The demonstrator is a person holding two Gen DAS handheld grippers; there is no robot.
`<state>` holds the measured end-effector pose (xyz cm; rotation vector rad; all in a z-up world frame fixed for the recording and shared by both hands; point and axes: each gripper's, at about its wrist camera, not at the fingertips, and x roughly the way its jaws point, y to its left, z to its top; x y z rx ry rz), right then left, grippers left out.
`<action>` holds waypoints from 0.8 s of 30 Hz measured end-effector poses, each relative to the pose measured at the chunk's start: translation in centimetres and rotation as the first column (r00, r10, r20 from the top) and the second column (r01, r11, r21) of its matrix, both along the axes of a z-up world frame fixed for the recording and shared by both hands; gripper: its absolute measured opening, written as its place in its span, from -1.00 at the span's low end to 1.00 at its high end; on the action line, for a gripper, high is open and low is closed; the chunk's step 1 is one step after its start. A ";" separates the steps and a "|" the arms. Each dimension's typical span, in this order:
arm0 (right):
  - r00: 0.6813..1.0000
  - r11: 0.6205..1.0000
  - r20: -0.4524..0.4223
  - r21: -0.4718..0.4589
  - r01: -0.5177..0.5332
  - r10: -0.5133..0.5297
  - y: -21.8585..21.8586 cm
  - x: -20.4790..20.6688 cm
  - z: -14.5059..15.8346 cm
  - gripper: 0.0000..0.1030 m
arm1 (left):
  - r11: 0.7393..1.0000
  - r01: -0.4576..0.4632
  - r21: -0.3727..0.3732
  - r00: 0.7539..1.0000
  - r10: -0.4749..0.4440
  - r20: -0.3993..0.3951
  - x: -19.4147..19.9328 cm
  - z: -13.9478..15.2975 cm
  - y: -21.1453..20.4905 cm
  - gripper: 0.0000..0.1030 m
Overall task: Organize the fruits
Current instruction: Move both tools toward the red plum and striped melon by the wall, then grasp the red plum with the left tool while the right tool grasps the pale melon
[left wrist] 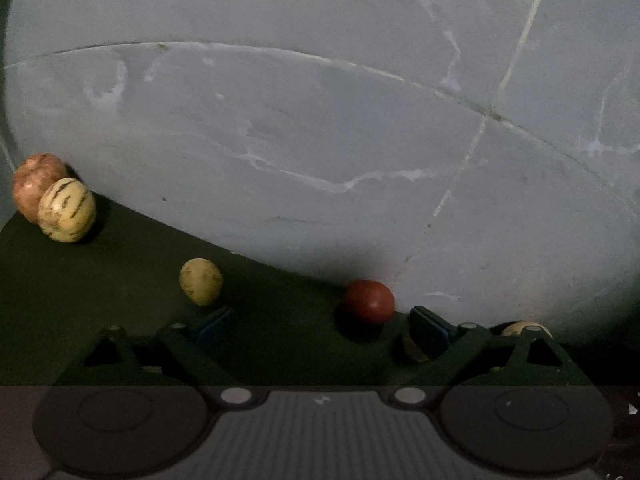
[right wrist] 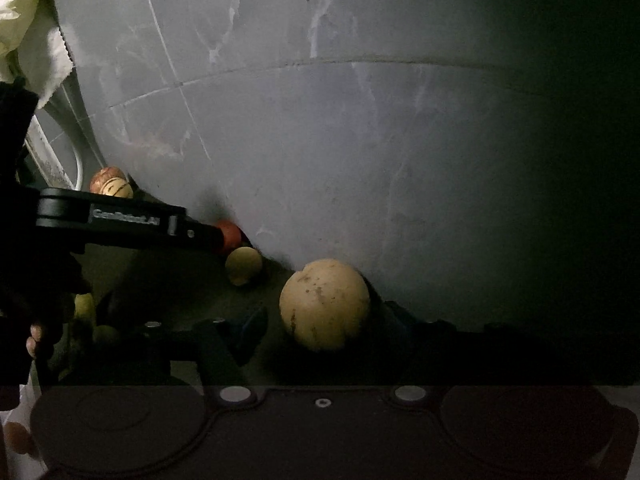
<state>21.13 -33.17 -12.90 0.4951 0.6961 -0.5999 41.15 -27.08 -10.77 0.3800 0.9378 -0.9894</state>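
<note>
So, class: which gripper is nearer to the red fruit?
Left. The left gripper has the red fruit just ahead, between its open fingers. The right gripper sits further along the wall, around a large pale fruit.

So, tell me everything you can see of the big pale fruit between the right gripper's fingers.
The big pale fruit is round, cream-yellow and matte, with brown specks and a shallow crease at its top. It sits on the dark green surface at the foot of the grey tiled wall, between the right gripper's fingers. Contact with the pads is too dark to tell.
</note>
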 end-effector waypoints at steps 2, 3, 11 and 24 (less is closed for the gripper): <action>1.000 1.000 0.000 0.002 0.000 0.000 0.0 0.2 -0.1 0.20 | 1.000 0.005 0.004 1.000 -0.005 -0.010 0.0 -0.4 -0.4 0.77; 1.000 1.000 0.001 0.003 0.000 0.000 -0.1 0.0 0.0 0.16 | 1.000 0.003 0.006 1.000 -0.003 -0.013 0.1 -0.7 -0.5 0.76; 1.000 1.000 0.006 0.010 0.016 -0.016 -0.4 0.2 -0.4 0.08 | 1.000 -0.013 0.011 0.999 0.014 -0.034 0.9 -1.8 -1.2 0.57; 0.999 0.999 0.006 -0.003 0.036 -0.036 0.0 0.4 -0.7 0.06 | 1.000 0.018 0.001 1.000 -0.018 -0.022 -0.2 -2.3 -1.7 0.16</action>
